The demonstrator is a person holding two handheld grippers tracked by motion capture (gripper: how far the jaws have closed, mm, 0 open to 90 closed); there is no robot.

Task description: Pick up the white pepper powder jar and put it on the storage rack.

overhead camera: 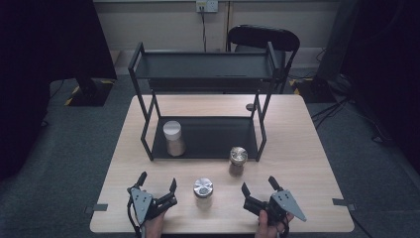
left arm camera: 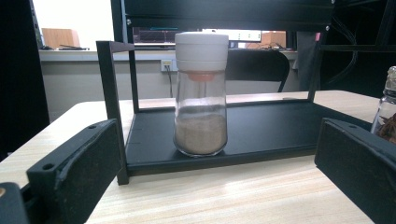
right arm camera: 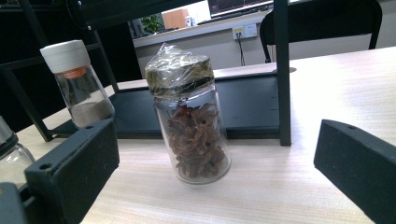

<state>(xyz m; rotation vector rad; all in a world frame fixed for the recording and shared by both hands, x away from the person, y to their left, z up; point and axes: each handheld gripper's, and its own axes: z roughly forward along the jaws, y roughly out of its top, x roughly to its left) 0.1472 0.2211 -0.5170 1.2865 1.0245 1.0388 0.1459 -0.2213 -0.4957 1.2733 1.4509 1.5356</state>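
Observation:
A black two-tier rack (overhead camera: 213,140) stands at the back of the wooden table (overhead camera: 307,163). On its lower shelf (left arm camera: 273,126), at the left, is a white-capped jar of tan powder (overhead camera: 174,138) (left arm camera: 201,116) (right arm camera: 79,88). A jar of star anise (overhead camera: 237,161) (right arm camera: 196,133) with a plastic-wrapped lid stands on the table in front of the rack's right post. A silver-lidded jar (overhead camera: 203,190) stands nearer, between my grippers. My left gripper (overhead camera: 157,183) is open, facing the white-capped jar from a distance. My right gripper (overhead camera: 257,184) is open, facing the star anise jar. Both hold nothing.
The rack's upper shelf (overhead camera: 203,67) is bare. A black chair (overhead camera: 263,37) stands behind the table, and a dark stand base (overhead camera: 89,91) sits on the floor at the back left. Both grippers are near the table's front edge.

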